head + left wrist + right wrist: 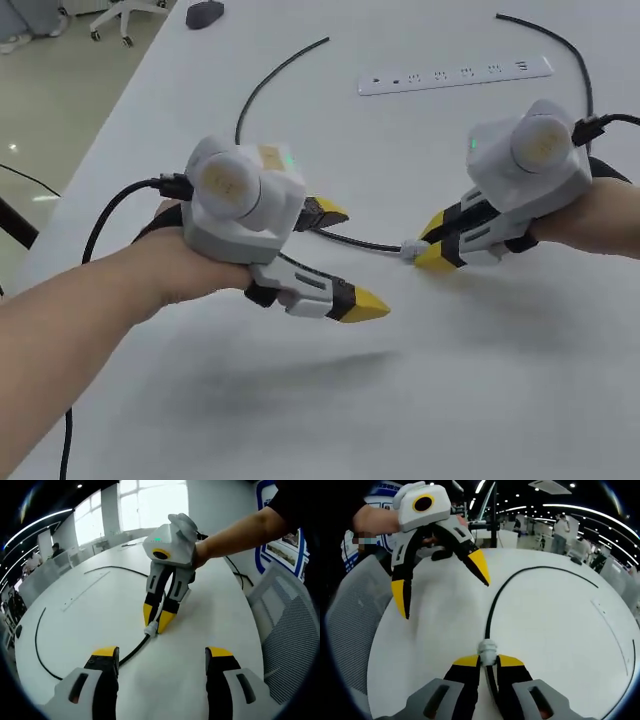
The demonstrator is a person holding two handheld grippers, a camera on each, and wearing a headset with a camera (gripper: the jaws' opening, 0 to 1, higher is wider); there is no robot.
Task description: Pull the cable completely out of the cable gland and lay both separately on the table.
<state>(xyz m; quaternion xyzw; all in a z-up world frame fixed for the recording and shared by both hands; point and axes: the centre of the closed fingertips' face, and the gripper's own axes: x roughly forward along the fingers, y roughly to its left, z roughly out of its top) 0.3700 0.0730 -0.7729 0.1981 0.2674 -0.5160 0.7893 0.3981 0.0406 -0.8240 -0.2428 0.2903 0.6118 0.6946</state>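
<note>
Though slim, black cable (491,607), white gland (487,650)

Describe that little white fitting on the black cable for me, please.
The small white plastic cable gland is a stubby rounded collar with the thin black cable running through it. It seems to rest on the white table, pinched between the yellow tips of the right gripper, whose jaws are closed on it.

Open-plan office, white table (300,400), mesh chair (290,610), ceiling strip lights (570,507)
</note>
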